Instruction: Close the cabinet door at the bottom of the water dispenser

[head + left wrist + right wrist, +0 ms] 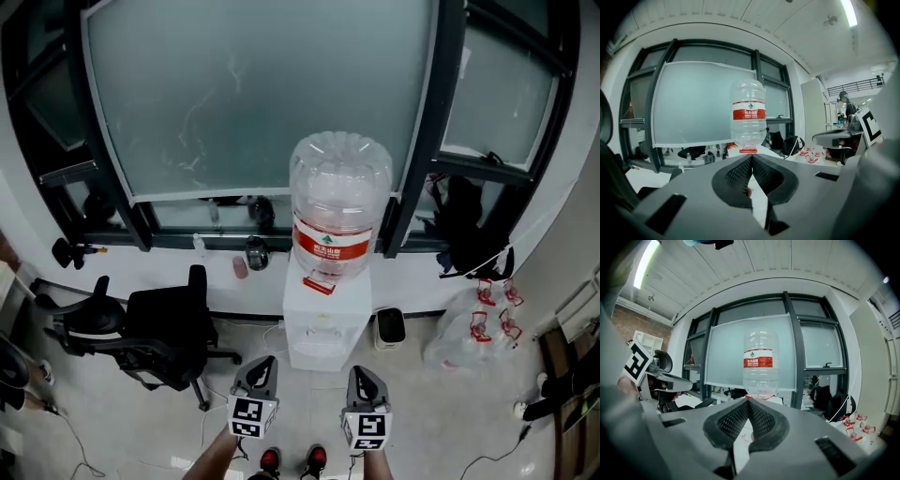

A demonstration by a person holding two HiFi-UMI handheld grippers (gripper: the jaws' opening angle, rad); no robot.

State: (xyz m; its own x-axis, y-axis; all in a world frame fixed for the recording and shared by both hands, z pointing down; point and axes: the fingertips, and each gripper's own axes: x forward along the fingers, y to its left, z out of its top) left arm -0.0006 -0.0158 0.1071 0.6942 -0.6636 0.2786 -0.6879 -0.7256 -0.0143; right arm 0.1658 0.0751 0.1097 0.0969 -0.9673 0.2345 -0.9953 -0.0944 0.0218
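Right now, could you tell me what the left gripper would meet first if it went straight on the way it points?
Probably the water dispenser, near its top where the inverted water bottle sits; the shut left gripper aims there, though depth is unclear.

Holding left hand-held gripper (pixel 263 362) and right hand-held gripper (pixel 361 372) side by side, level with each other, aimed forward and slightly down. Jaws pressed together on both, gripping nothing. Forearms (pixel 214 457) reaching in from below.
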